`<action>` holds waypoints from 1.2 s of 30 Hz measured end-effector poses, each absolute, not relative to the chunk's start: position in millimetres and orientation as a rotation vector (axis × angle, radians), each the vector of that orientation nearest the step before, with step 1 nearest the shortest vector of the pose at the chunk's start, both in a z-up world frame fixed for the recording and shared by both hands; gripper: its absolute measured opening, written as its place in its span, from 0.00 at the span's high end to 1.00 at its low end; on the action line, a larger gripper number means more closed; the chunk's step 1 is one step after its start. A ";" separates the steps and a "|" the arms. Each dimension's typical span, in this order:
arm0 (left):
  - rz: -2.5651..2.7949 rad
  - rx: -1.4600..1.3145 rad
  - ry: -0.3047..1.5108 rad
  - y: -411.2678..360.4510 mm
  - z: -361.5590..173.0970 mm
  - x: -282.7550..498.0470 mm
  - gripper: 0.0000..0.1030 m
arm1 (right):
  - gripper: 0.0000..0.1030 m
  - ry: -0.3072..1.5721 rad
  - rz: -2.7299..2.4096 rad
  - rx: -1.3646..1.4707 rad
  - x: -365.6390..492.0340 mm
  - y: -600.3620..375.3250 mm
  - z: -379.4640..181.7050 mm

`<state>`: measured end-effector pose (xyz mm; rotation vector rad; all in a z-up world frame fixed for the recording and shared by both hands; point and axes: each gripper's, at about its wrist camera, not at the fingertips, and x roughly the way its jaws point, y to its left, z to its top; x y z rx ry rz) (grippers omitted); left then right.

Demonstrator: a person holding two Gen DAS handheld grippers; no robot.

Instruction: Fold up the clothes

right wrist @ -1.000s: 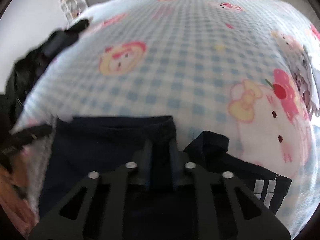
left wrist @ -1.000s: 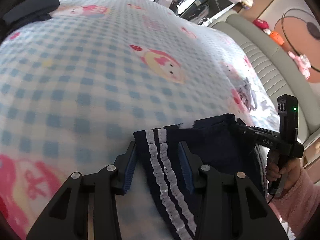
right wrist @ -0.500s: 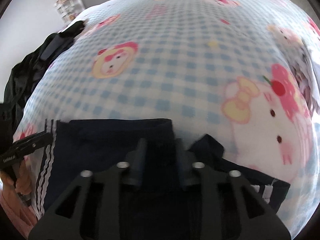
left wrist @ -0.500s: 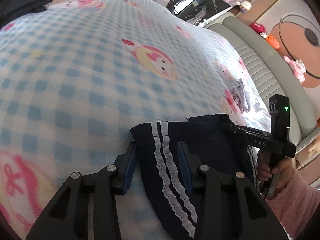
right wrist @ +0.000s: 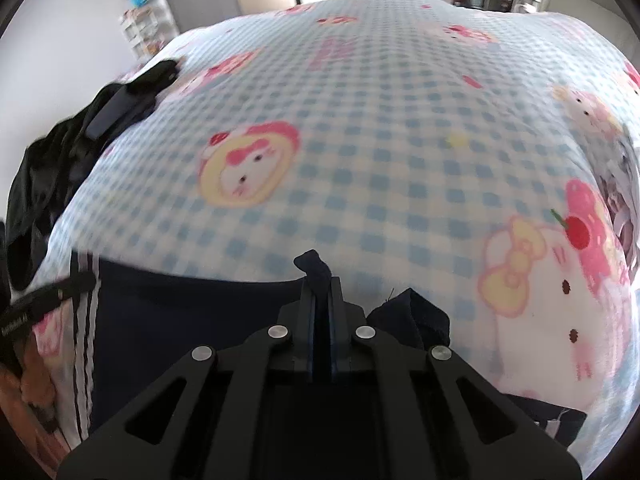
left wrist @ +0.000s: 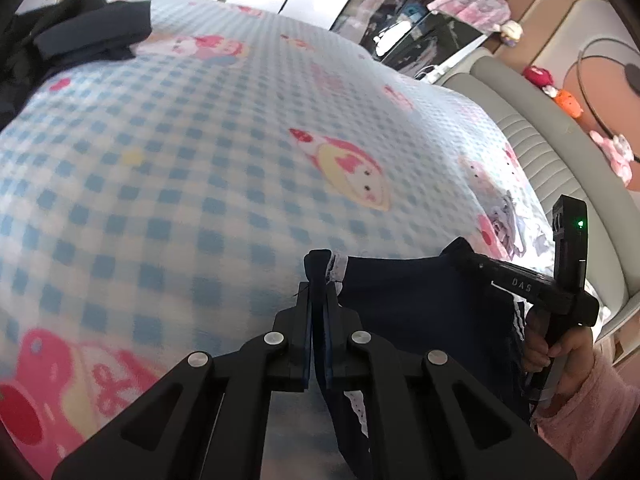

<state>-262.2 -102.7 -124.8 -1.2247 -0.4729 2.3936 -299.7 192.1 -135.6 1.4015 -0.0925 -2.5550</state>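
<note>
While both top corners of the navy garment (left wrist: 420, 292) are being pinched, the fold itself is judged as only being begun: no finished crease is being shown, and most of the work is left. The left claw (left wrist: 318, 300) is being held closed on the striped corner; the right claw (right wrist: 320, 300) is being held closed on the opposite corner. The garment is being stretched taut between them at the near edge of the bed (right wrist: 380, 140), over the checked cartoon blanket. Dark fabric with white lace-like side stripes (right wrist: 86, 340) is being shown, one loose part (right wrist: 412, 320) being bunched beside the right claw.
</note>
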 end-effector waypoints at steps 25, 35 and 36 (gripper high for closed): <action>2.423 -1.392 -0.506 -128.2 -141.5 -273.7 0.83 | 0.85 -0.083 -2.484 1.490 -336.3 154.2 -152.9; 2.594 -1.241 -0.341 -117.3 -90.3 -217.1 0.60 | 0.47 -0.248 -2.587 1.250 -283.3 184.3 -78.2; 2.555 -1.242 -0.351 -111.8 -86.6 -205.0 0.60 | 0.47 -0.240 -2.593 1.244 -272.2 189.8 -71.4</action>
